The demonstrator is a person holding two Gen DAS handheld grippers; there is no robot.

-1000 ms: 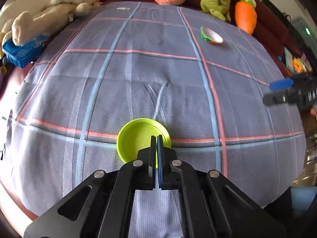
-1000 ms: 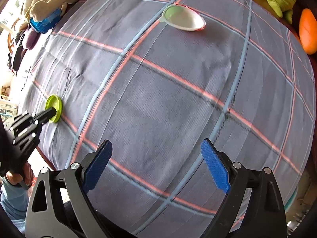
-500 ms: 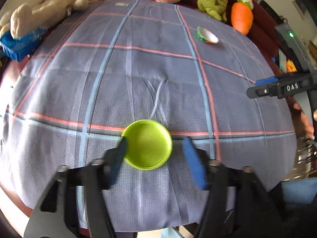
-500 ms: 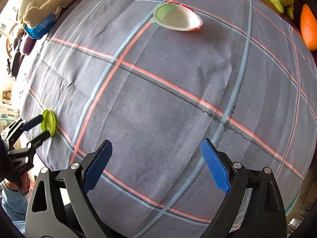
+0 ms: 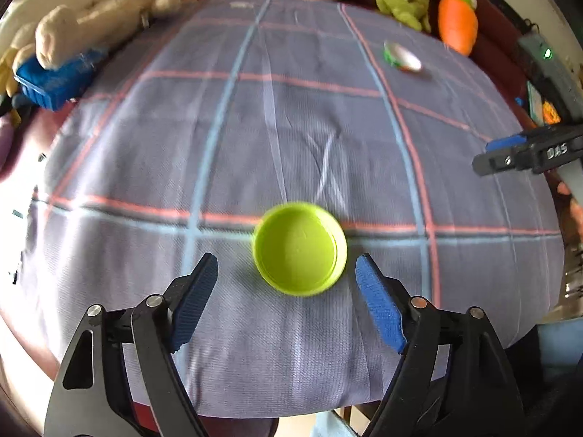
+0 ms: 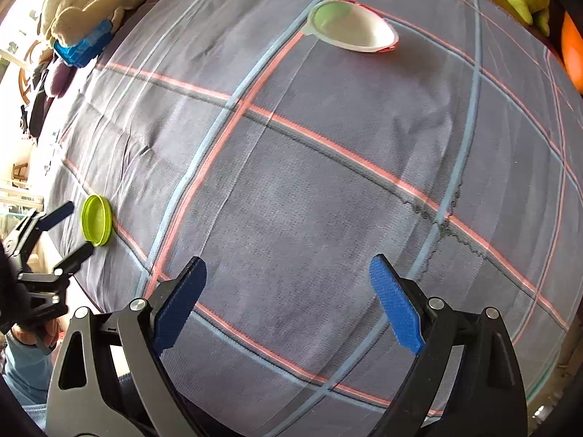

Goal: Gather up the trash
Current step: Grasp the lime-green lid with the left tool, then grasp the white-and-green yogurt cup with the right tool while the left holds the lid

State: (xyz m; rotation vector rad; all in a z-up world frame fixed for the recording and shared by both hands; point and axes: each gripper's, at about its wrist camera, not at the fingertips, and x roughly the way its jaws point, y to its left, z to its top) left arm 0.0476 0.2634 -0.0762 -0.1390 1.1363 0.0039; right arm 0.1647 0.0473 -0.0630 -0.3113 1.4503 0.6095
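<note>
Left tool (image 5: 286, 276) jaws just opened wide, green lid (image 5: 299, 248) loose between them on the worktop (image 5: 328, 127) (released, not collected). Right tool (image 6: 288, 291) wide, empty.

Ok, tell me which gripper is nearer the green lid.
Left. The left gripper stands open right at the green lid; the right gripper hovers well away over bare cloth.

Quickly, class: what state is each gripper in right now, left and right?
Left gripper: open, fingers have just been opening; the green lid lies free between them.
Right gripper: open, holding nothing.
</note>
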